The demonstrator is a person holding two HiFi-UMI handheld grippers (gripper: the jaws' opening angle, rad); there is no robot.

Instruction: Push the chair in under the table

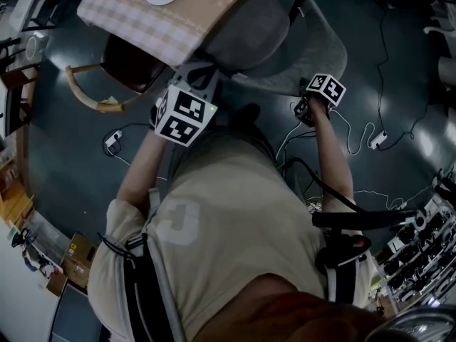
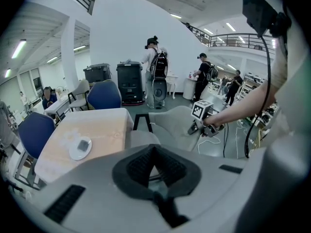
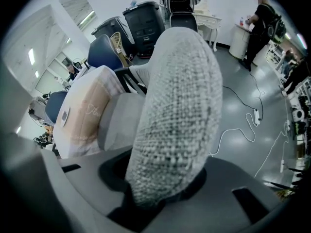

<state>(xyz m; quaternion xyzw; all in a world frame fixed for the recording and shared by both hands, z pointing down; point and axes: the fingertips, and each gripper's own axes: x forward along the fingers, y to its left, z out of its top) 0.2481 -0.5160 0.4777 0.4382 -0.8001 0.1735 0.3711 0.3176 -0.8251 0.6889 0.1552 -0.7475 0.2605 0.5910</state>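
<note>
Here's the chair: grey woven upholstery, a padded seat, a broad backrest that curves round like a band, and a black frame showing behind it. It stands on the dark grey floor, drawn up to the near edge of the table draped in a beige cloth with a checked border. From the head view, the hem of the cloth overlaps the front of the seat, while the backrest stands clear of the table.

The right gripper points steeply down with its fingers clamped on the top edge of the backrest, coarse grey weave filling the gap between them. The left gripper is at the table's corner beside the seat, fingers pressed together with nothing in them.
</note>
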